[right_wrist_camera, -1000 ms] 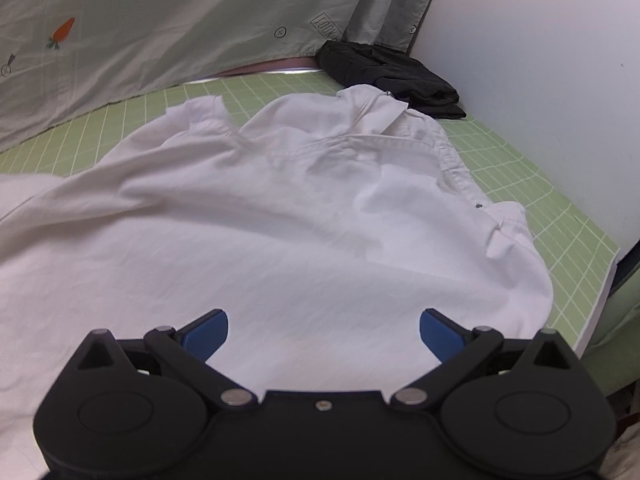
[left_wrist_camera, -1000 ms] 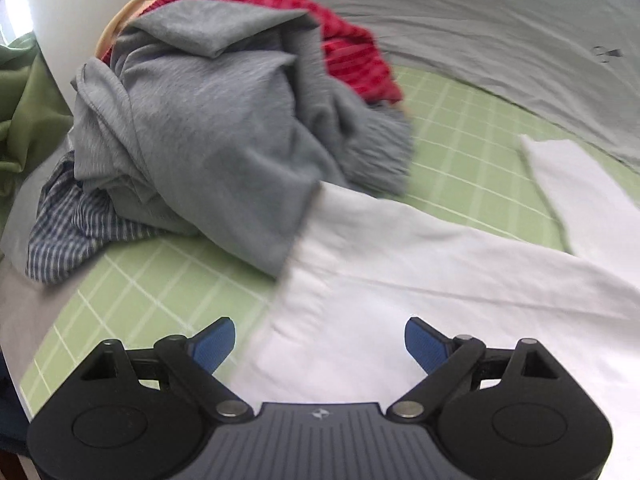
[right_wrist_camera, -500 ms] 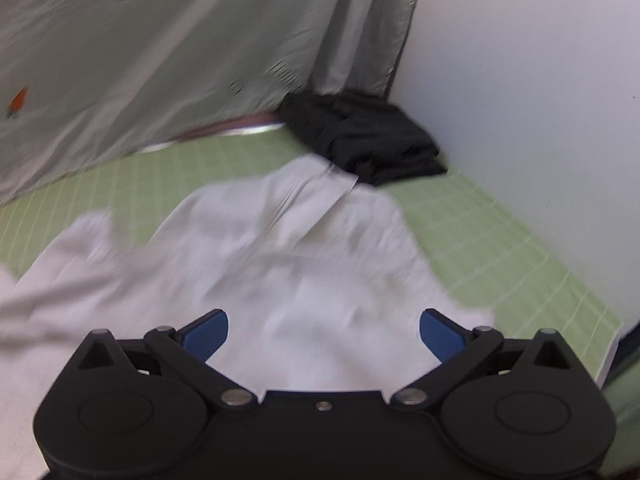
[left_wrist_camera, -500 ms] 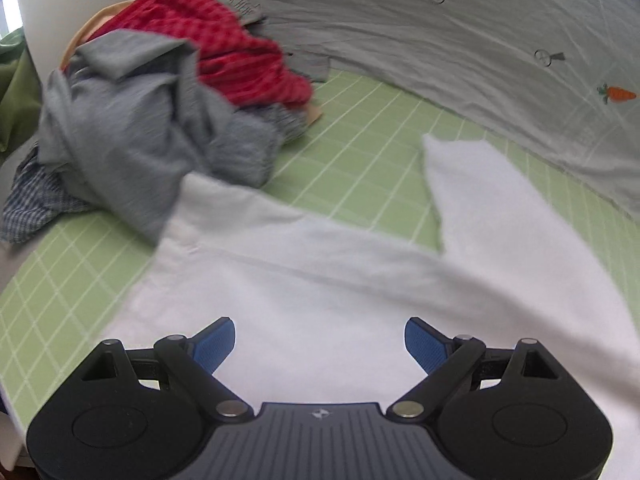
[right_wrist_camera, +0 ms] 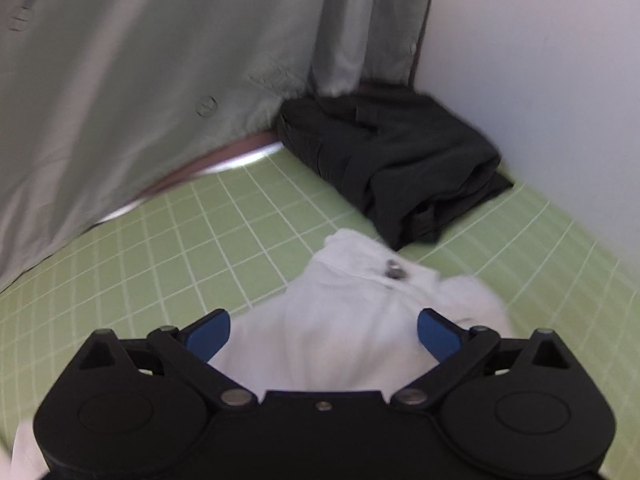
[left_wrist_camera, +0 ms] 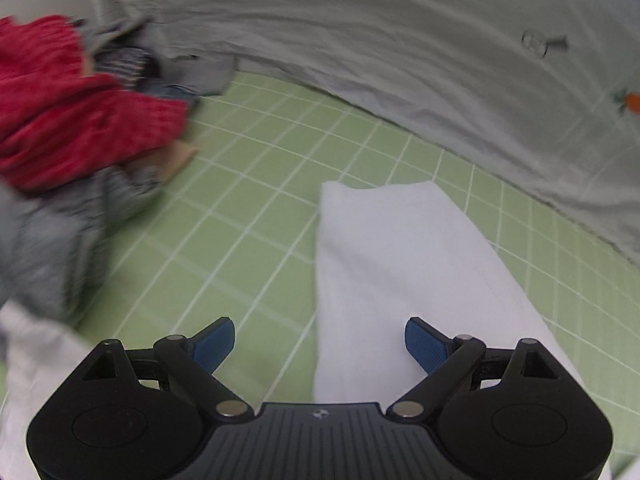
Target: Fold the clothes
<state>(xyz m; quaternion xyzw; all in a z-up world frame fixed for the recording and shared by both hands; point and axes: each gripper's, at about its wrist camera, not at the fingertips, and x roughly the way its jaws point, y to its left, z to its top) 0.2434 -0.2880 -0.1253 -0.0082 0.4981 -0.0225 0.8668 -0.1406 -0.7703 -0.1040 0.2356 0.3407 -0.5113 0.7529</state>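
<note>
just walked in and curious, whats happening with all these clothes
A person with a gripper in each hand is folding laundry on a green grid mat. A white shirt is spread on the mat. The left gripper and right gripper are both open above it, gripping nothing. A pile of unfolded clothes waits on the left, and a folded dark garment sits in the far right corner.

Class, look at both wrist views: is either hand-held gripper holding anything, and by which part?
Nothing is held. The left hand-held gripper and right hand-held gripper are both open above the white shirt.
</note>
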